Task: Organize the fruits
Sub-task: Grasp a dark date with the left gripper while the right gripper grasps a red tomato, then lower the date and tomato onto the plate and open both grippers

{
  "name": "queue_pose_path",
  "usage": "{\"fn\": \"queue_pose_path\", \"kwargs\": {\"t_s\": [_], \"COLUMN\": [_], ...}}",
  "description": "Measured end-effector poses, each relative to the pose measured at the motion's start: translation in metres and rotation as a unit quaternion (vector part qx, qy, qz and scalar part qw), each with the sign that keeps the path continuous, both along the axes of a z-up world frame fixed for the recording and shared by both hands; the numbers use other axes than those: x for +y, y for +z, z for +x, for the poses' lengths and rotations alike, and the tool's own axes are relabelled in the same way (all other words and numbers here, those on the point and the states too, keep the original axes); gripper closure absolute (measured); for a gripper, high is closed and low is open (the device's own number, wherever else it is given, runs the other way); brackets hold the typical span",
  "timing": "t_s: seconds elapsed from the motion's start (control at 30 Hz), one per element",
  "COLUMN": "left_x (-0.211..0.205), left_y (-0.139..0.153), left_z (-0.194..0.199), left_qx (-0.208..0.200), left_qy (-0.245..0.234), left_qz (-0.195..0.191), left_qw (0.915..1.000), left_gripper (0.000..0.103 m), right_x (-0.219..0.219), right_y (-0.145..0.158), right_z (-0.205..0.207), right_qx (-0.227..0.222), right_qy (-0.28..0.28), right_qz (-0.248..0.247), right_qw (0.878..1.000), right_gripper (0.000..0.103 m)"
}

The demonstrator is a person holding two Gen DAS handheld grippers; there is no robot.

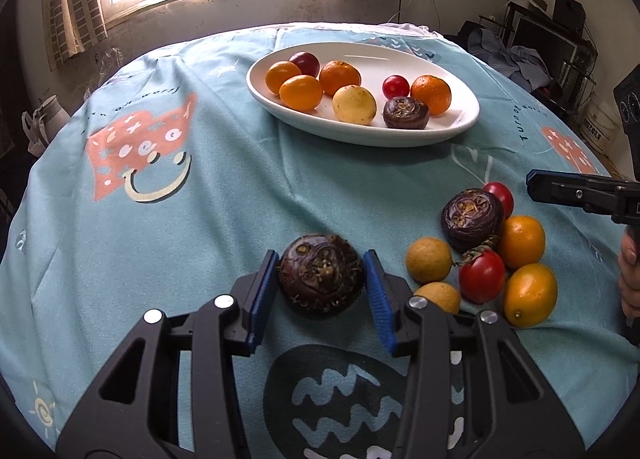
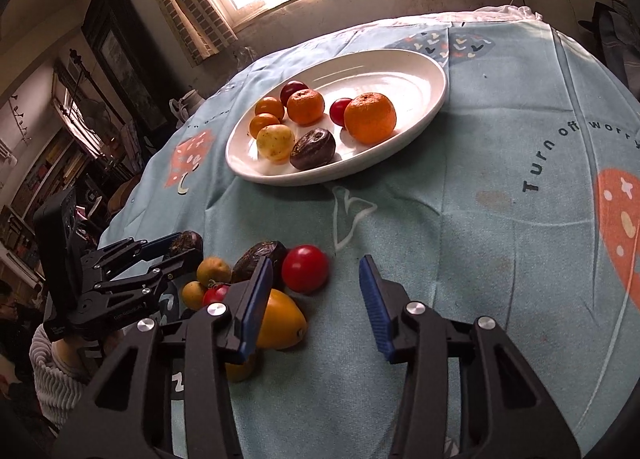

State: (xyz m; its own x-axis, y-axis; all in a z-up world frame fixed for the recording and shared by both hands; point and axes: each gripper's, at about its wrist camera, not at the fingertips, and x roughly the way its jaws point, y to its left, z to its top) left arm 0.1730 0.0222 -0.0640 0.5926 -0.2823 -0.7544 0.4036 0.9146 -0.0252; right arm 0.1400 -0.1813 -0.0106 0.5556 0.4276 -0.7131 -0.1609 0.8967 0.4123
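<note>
My left gripper (image 1: 320, 279) is shut on a dark purple wrinkled fruit (image 1: 320, 279); both blue pads press its sides just over the blue cloth. That held fruit (image 2: 186, 243) also shows in the right wrist view. A loose pile lies to its right: another dark fruit (image 1: 472, 219), red tomatoes (image 1: 482, 277), orange fruits (image 1: 522, 241) and small yellow-brown ones (image 1: 429, 261). My right gripper (image 2: 316, 263) stands open over bare cloth with nothing between its fingers; a red tomato (image 2: 305, 268) lies just ahead of its left finger. The white oval plate (image 1: 360, 137) holds several fruits.
The plate (image 2: 400, 59) sits toward the far side of the round table under a bright window. A white jug (image 1: 52, 115) stands beyond the table's left edge. A hand (image 1: 630, 279) holds the right tool. Shelves and clutter surround the table.
</note>
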Motion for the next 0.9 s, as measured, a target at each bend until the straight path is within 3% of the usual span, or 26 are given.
{"fn": "queue_pose_path", "kwargs": {"t_s": [0.13, 0.43, 0.53, 0.63, 0.9], "left_x": [-0.001, -0.005, -0.005, -0.004, 0.0], "left_y": [-0.002, -0.004, -0.005, -0.004, 0.003], "left_z": [0.0, 0.0, 0.001, 0.001, -0.003], "left_qx": [0.004, 0.007, 0.009, 0.009, -0.006], "left_qy": [-0.001, -0.004, -0.005, -0.006, -0.008], "left_qz": [0.003, 0.011, 0.013, 0.008, -0.018], "left_qw": [1.0, 0.9999, 0.9999, 0.9999, 0.9998], "left_gripper": [0.059, 0.058, 0.057, 0.058, 0.059], "right_x": [0.009, 0.002, 0.008, 0.01, 0.006], "right_y": [-0.007, -0.019, -0.018, -0.018, -0.016], "right_z": [0.011, 0.021, 0.021, 0.02, 0.016], "right_qx": [0.029, 0.054, 0.046, 0.039, 0.027], "right_qy": [0.02, -0.01, -0.007, -0.007, -0.012], "right_qz": [0.037, 0.032, 0.012, 0.0, -0.008], "right_qw": [0.999, 0.998, 0.999, 0.999, 1.0], "right_gripper": [0.065, 0.065, 0.066, 0.075, 0.076]}}
